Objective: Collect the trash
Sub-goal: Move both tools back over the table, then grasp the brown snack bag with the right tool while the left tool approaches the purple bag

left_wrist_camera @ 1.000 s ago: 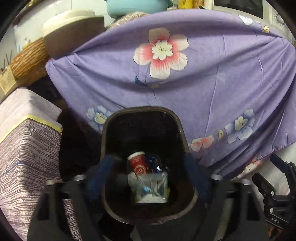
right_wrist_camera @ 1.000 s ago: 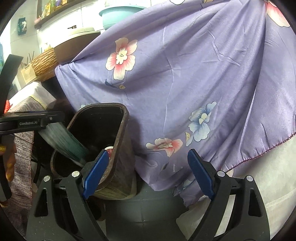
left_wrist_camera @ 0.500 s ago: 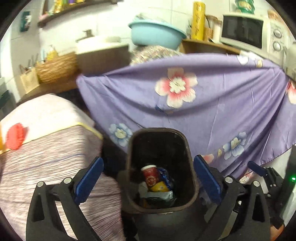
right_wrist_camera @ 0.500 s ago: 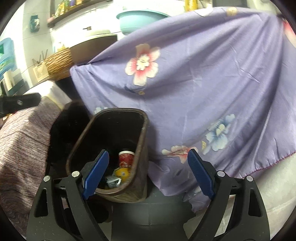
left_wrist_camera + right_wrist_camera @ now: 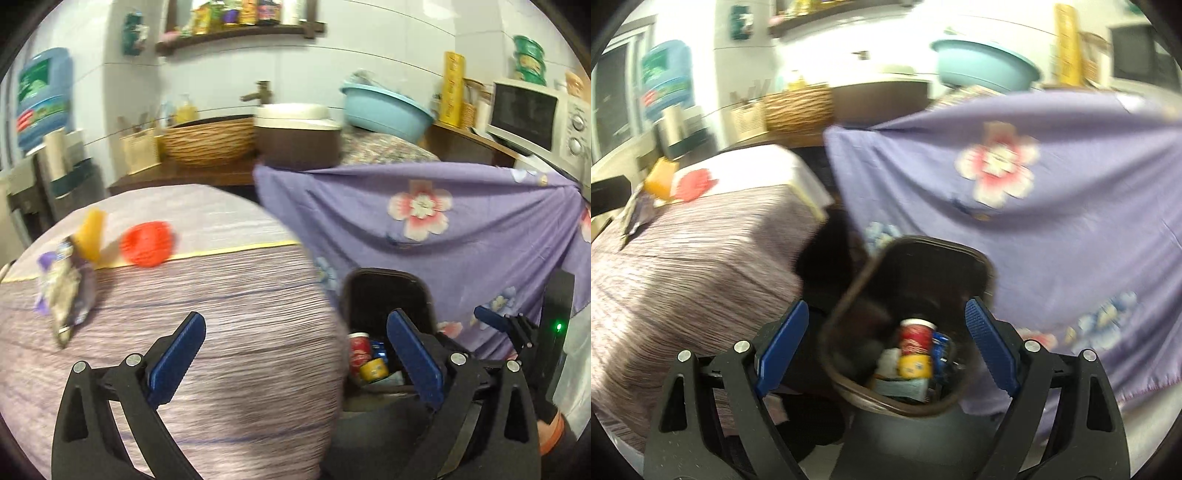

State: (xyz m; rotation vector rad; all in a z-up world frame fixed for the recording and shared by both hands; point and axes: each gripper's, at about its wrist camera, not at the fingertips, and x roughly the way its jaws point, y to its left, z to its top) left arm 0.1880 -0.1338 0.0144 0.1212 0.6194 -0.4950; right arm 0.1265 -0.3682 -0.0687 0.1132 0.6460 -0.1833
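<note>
Since a second ago we see both grippers pulled back from the bin, left gripper and right gripper gaping, empty. Wrappers lie on the striped tablecloth; a floral purple sheet hangs behind.

Left gripper — matte black angular plastic arms, silver round screw heads at the joints, ribbed blue pads, right gripper of the same build — black frame, silver screws, grooved blue pads
</note>
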